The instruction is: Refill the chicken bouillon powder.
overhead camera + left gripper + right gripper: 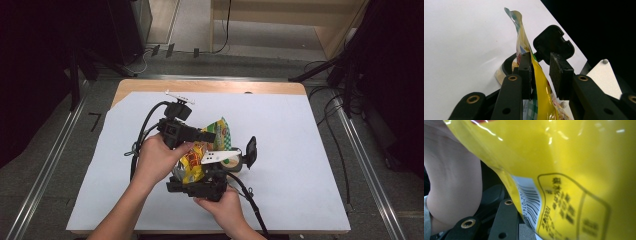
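Note:
A yellow snack bag [194, 164] with a green top is held up over the white-covered table [300, 130], between the two hands. My left gripper [210, 136] reaches in from the left. In the left gripper view the bag [520, 37] runs edge-on between the jaws of this gripper [541, 60]: the left pad [525, 72] lies against it, while the right pad [559, 75] stands off with a gap. My right gripper [200, 182] sits under the bag's lower end. In the right gripper view the bag [574, 157] covers the far jaw, so its grip is hidden.
A roll of tape [233, 161] lies on the sheet right of the bag, with a black paddle-shaped piece [250, 151] standing beside it. Cables trail from both grippers. The table's wooden rim [210, 86] runs along the back, and metal rails flank both sides.

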`<state>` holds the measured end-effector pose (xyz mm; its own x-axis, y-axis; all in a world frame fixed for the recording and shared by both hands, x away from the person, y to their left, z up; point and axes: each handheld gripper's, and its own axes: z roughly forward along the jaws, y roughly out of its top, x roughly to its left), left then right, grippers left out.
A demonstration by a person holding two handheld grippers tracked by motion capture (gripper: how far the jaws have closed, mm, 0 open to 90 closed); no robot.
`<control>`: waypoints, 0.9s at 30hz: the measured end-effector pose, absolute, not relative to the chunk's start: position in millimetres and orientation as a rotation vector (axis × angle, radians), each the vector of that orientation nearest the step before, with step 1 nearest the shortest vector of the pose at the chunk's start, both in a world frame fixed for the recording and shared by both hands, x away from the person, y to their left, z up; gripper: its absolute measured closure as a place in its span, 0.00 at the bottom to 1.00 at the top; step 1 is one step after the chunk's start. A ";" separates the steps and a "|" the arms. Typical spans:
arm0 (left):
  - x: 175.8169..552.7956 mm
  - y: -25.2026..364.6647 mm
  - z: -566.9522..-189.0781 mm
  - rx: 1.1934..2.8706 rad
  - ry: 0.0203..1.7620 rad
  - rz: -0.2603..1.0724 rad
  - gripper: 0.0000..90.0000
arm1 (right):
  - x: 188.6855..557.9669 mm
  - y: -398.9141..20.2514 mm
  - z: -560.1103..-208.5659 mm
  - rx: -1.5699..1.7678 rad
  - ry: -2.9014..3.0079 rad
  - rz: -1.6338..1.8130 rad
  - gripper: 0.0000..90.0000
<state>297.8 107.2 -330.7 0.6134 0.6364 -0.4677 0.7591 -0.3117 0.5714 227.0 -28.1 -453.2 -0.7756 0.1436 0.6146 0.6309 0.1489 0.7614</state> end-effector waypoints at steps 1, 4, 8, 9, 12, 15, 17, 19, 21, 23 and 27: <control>297.8 107.3 -330.7 2.043 1.097 -0.197 0.80 | 227.0 -28.1 -453.1 -0.741 -2.035 -1.661 0.80; 298.0 107.3 -330.9 2.039 1.097 -0.200 0.80 | 227.1 -28.3 -453.2 -0.740 -2.037 -1.659 0.80; 298.8 107.1 -331.1 2.032 1.096 -0.208 0.79 | 227.3 -28.5 -453.1 -0.744 -2.030 -1.663 0.80; 298.7 106.9 -331.0 2.033 1.096 -0.205 0.79 | 227.3 -28.6 -453.1 -0.745 -2.030 -1.664 0.79; 298.1 105.4 -331.8 2.047 1.091 -0.195 0.81 | 226.5 -28.4 -453.1 -0.759 -2.055 -1.659 0.79; 298.1 103.5 -333.0 2.066 1.090 -0.187 0.83 | 225.1 -27.6 -453.6 -0.775 -2.103 -1.648 0.79; 298.1 103.2 -333.0 2.064 1.101 -0.186 0.86 | 224.6 -27.2 -453.9 -0.774 -2.107 -1.648 0.78; 298.1 103.1 -332.8 2.063 1.105 -0.190 0.87 | 224.2 -27.1 -453.7 -0.771 -2.109 -1.648 0.77; 298.1 102.9 -332.8 2.062 1.104 -0.196 0.88 | 223.3 -26.4 -453.9 -0.770 -2.110 -1.654 0.74; 298.0 102.5 -332.8 2.065 1.103 -0.194 0.88 | 222.5 -26.0 -453.6 -0.775 -2.115 -1.656 0.73; 296.8 100.7 -332.5 2.070 1.099 -0.189 0.89 | 221.2 -25.3 -453.4 -0.793 -2.138 -1.650 0.75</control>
